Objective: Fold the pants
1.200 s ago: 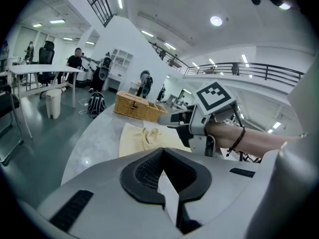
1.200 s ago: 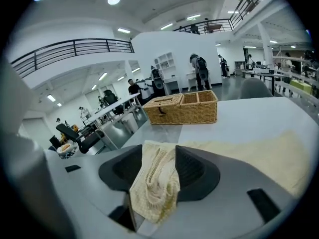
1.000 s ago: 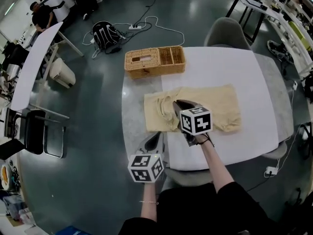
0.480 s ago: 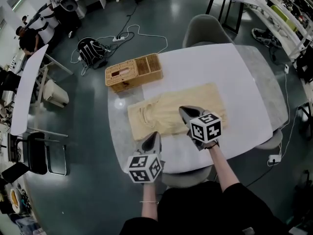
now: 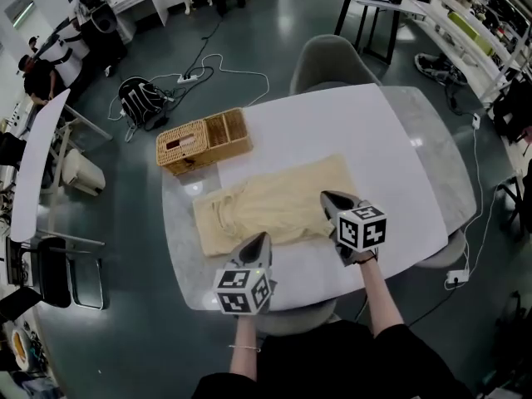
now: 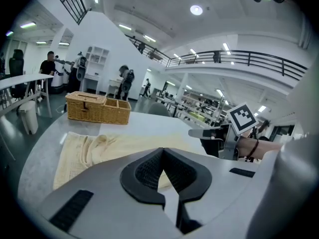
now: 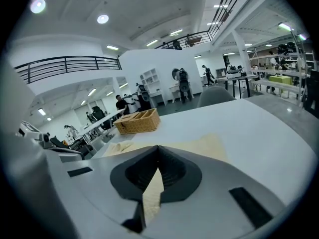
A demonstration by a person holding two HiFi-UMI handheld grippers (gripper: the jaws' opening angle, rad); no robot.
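The beige pants (image 5: pixel 270 206) lie flat mid-frame on the white table (image 5: pixel 399 156), waist bunched at the left. They look light and floppy, likely to sag unless lifted by two corners. The left gripper (image 5: pixel 255 238) at their near edge and the right gripper (image 5: pixel 330 198) over their right end both have jaws pressed together, no cloth visibly caught; I'd pinch the right-end hem corners.

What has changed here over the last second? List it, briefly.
Both tools slid rightward along the near edge of the pants: the right tool from over their middle to near their right end, the left tool from the left end towards the middle. Nothing was taken hold of; both are shut and empty. The pants lie flat as before, and the wicker basket stays put on the table.
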